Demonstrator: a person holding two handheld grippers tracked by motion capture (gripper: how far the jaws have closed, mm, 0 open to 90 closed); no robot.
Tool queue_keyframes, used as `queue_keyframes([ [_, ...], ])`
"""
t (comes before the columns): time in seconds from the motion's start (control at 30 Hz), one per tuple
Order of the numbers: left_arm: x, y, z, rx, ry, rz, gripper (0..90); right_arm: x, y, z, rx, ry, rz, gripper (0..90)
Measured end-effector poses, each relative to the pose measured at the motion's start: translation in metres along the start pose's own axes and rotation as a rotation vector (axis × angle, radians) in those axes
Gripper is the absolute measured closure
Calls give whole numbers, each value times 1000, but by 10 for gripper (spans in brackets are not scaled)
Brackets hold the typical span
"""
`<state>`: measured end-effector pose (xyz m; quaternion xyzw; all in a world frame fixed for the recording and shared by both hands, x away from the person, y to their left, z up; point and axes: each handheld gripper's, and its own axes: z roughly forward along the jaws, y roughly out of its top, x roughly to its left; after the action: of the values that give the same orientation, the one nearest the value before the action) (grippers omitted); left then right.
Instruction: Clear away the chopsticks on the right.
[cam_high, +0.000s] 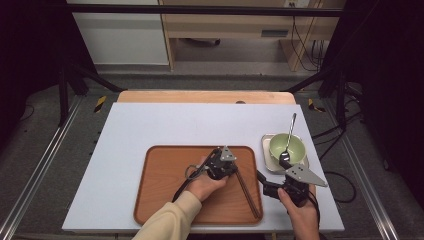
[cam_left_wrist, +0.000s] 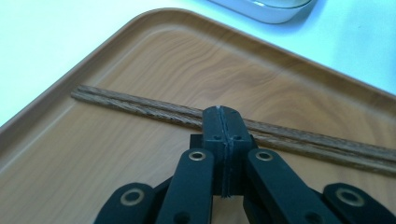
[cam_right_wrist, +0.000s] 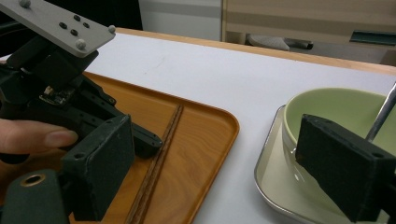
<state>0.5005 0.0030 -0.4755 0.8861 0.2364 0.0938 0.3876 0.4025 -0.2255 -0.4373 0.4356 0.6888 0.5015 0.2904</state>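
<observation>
Chopsticks' (cam_left_wrist: 140, 108) far end seemingly cropped

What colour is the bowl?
Pale green bowl, best seen in the high view.

Two chopsticks (cam_high: 247, 189) lie on one wooden tray (cam_high: 165, 200). One green bowl (cam_high: 287, 146) holds one spoon (cam_high: 290, 134) and sits on one small white tray (cam_high: 266, 159).

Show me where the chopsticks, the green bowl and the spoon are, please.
chopsticks (cam_left_wrist: 140, 108): left gripper view, on the middle of the pair lying on the tray.
green bowl (cam_high: 295, 145): high view, on its inner wall, right side.
spoon (cam_high: 291, 127): high view, on the metal handle sticking out of the bowl.
</observation>
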Motion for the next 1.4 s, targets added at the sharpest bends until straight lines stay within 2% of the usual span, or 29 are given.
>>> queue_keyframes([
  [0.13,-4,4,5,-3,-25,-5,899,-1,0,0,-2,-11,5,121],
  [0.23,-5,8,8,10,-25,18,898,-2,0,-1,-3,-19,7,120],
  [0.33,-6,8,10,-1,-29,7,899,-2,1,-2,-2,-24,8,121],
  [0.6,-8,11,13,-4,-46,23,899,-4,0,-2,3,-40,12,121],
  [0.73,-9,13,16,-11,-53,15,899,-4,0,-2,6,-48,11,121],
  [0.9,-12,17,18,4,-45,45,899,-5,0,-2,4,-51,7,121],
  [1.1,-12,18,21,0,-58,29,899,-6,0,-3,7,-57,21,121],
  [1.2,-13,18,19,5,-57,31,898,-6,0,-3,8,-60,23,121],
  [1.4,-12,15,8,-28,-47,29,898,-7,0,-4,1,-63,18,120],
])
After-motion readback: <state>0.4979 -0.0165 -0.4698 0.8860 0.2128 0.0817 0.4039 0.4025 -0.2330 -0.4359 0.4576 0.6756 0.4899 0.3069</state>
